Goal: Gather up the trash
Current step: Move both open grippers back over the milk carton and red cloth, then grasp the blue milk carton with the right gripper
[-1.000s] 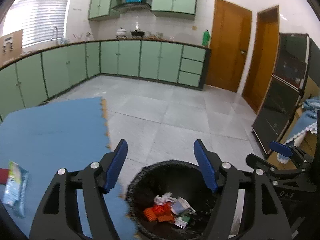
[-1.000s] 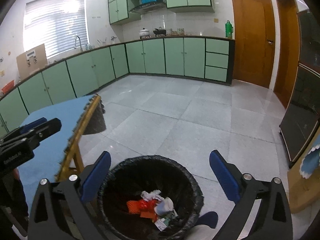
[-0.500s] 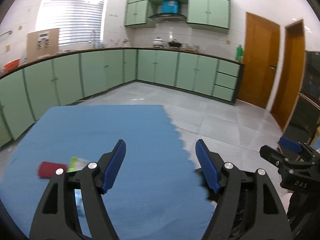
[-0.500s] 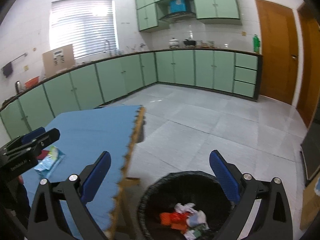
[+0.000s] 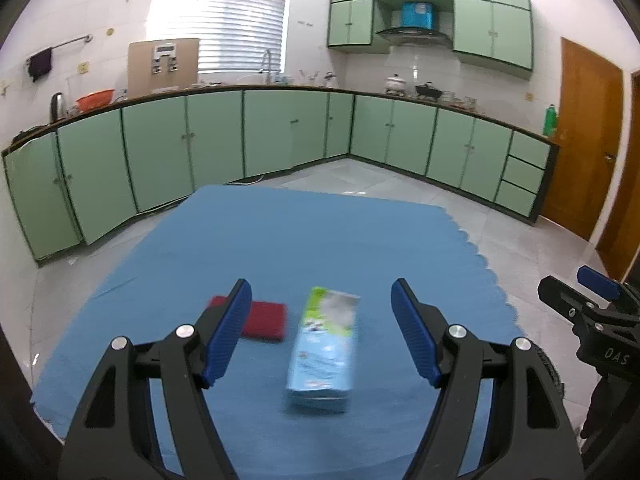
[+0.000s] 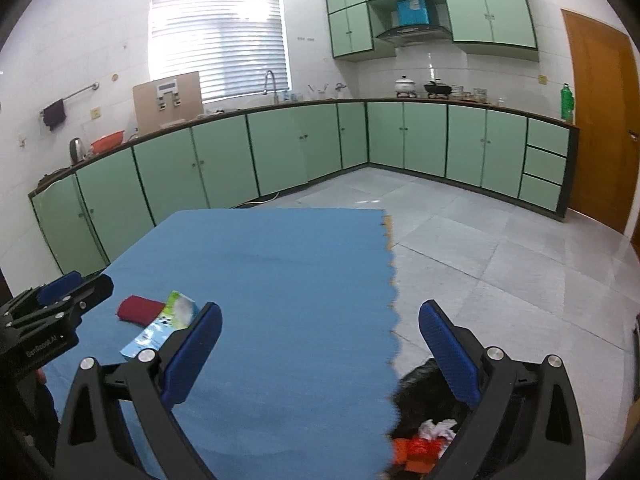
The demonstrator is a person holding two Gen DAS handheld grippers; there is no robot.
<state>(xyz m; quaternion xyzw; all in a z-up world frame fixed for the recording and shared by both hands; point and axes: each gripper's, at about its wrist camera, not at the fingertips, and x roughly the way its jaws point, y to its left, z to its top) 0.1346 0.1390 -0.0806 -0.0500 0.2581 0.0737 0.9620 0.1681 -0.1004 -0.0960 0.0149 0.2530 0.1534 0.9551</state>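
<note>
A light blue and green wrapper [image 5: 323, 346] lies flat on the blue mat [image 5: 304, 240], with a dark red pad [image 5: 262, 320] beside it on the left. My left gripper [image 5: 321, 334] hangs open above the wrapper, nothing between its fingers. In the right wrist view the wrapper [image 6: 162, 326] and red pad [image 6: 138, 309] sit at the mat's left. My right gripper [image 6: 320, 354] is open and empty, straddling the mat's right edge. Below it the black-lined bin [image 6: 432, 392] holds red and white scraps.
The mat [image 6: 280, 280] covers a table with a scalloped right edge. Grey tiled floor [image 6: 500, 248] lies to the right. Green cabinets [image 5: 216, 140] line the far walls, and brown doors [image 5: 588, 136] stand at the right. The other gripper [image 5: 592, 320] shows at the right edge.
Both views have swung left from the bin to the table. The wrapper and red pad now sit between my left gripper's fingers in view. Both grippers stay open.
</note>
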